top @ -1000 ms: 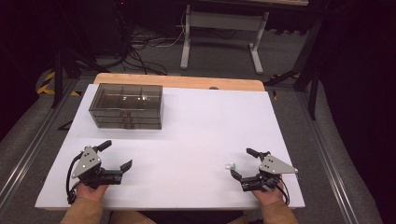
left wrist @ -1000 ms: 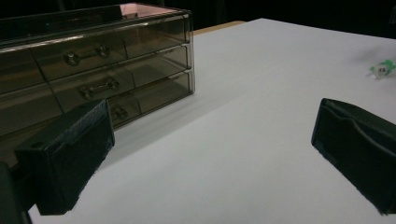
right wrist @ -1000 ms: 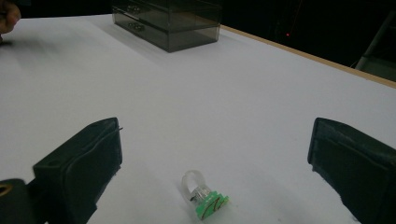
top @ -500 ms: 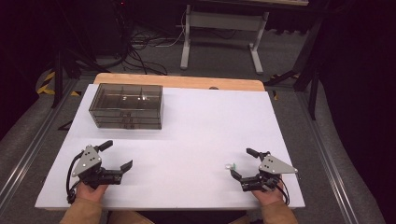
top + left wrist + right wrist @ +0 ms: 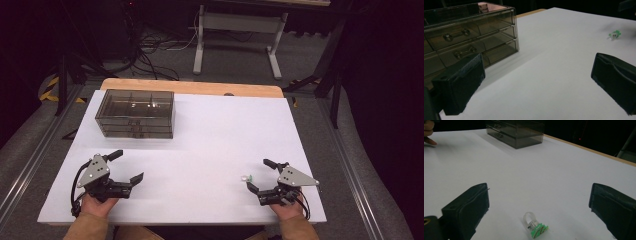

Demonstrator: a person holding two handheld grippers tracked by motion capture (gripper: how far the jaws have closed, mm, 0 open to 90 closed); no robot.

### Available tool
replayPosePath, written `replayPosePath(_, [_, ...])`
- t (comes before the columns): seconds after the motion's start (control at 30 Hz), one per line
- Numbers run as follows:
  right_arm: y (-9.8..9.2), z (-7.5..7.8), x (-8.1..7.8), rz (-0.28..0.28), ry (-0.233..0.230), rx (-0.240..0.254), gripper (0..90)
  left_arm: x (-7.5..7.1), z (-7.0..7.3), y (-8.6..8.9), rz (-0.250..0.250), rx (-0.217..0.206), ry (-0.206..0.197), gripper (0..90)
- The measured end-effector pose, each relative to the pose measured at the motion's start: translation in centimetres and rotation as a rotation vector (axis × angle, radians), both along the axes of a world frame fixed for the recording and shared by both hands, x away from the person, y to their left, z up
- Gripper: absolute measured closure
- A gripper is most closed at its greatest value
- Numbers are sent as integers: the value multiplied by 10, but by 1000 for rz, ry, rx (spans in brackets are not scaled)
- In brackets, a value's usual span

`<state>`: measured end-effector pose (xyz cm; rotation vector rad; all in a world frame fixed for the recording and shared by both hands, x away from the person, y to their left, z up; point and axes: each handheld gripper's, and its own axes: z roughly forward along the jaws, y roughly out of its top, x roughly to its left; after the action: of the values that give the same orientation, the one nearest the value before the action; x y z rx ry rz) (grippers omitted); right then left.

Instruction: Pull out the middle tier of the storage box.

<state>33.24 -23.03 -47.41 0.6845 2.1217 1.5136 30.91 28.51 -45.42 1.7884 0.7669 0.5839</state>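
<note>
A small toy ring (image 5: 535, 225), with a clear plastic band and a green top, lies on the white table (image 5: 215, 135) near its front right corner. The right claw (image 5: 264, 175) rests on the table at that corner with its jaws spread wide apart. In the right gripper view the ring sits between the two black jaws, low in the gap, touching neither of them. In the high view the ring (image 5: 245, 177) lies just off the claw's tips, toward the table's middle.

The left claw (image 5: 128, 165) rests near the front left corner, also wide open and holding nothing; a hand grips each tool from the front edge. In the left gripper view the ring (image 5: 614, 34) shows far off across the table, well apart from this claw.

A smoky see-through drawer chest (image 5: 135, 113) stands near the back left corner of the table, its drawer fronts with small handles facing the front edge. All its drawers (image 5: 471, 37) are shut, and its top compartments are open to above.
</note>
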Motion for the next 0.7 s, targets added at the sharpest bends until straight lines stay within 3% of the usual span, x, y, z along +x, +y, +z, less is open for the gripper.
replayPosePath(0.07, [0, 0, 0, 0, 0, 0, 33, 3, 1, 0, -22, -13, 29, 3])
replayPosePath(0.2, [0, 0, 0, 1, 5, 4, 33, 4, 3, 1, -22, -26, 7, 3])
replayPosePath(0.3, [0, 0, 0, 0, 6, 3, 33, 6, 4, 2, -29, -32, 11, 3])
replayPosePath(0.6, [1, 0, 0, 2, 3, -7, 33, 17, 19, 1, -46, 23, 45, 3])
replayPosePath(0.7, [1, 0, 0, 5, 3, -8, 33, 20, 23, 1, -53, 28, 38, 3])
